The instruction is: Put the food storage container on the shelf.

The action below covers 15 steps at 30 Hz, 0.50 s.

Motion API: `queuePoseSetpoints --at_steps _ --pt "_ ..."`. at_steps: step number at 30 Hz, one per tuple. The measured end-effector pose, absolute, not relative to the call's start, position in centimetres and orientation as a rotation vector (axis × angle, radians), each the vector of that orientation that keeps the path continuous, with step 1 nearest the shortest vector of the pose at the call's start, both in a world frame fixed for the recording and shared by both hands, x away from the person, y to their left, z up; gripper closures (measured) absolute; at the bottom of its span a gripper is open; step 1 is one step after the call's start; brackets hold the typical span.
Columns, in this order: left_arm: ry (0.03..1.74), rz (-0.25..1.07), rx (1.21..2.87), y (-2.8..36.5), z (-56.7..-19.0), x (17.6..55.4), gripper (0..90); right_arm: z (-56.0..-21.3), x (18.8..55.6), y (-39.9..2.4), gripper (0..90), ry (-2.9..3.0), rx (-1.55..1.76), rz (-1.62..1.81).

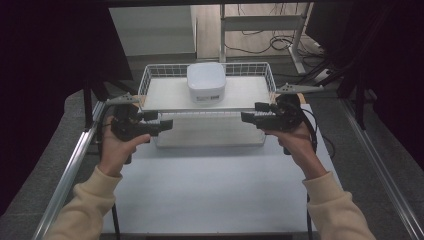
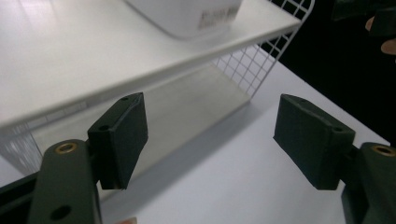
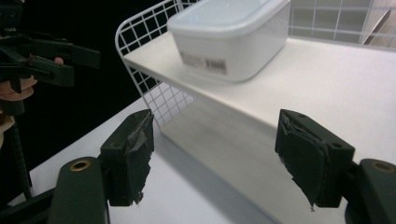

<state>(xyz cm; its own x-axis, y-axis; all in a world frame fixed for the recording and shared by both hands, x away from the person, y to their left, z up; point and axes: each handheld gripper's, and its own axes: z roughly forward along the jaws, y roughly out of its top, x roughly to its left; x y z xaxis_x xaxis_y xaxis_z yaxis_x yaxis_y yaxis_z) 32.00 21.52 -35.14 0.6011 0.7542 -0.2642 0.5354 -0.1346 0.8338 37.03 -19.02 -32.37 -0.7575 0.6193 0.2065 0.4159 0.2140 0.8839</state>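
High view: a white lidded container (image 1: 206, 81) is seen on the wire shelf's (image 1: 165, 95) top deck, midway ahead of both tongs — left tongs (image 1: 166, 125) and right tongs (image 1: 247, 117) held wide open, empty, equally near.

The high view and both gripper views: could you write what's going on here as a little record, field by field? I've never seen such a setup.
Setting: white table
Rack: white wire shelf rack with two levels
On top shelf: white lidded container, label on its side
Left gripper: open, holding nothing, at the rack's left end
Right gripper: open, holding nothing, at the rack's right end
Contact: neither gripper touches the container
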Motion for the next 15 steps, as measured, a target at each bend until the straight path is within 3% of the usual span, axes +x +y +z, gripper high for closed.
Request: queuePoseSetpoints --at_steps 15 --pt "1.11 0.239 1.835 22.5 -41.7 28.0 20.4 -38.5 32.3 -21.1 21.7 2.284 0.966 1.459"
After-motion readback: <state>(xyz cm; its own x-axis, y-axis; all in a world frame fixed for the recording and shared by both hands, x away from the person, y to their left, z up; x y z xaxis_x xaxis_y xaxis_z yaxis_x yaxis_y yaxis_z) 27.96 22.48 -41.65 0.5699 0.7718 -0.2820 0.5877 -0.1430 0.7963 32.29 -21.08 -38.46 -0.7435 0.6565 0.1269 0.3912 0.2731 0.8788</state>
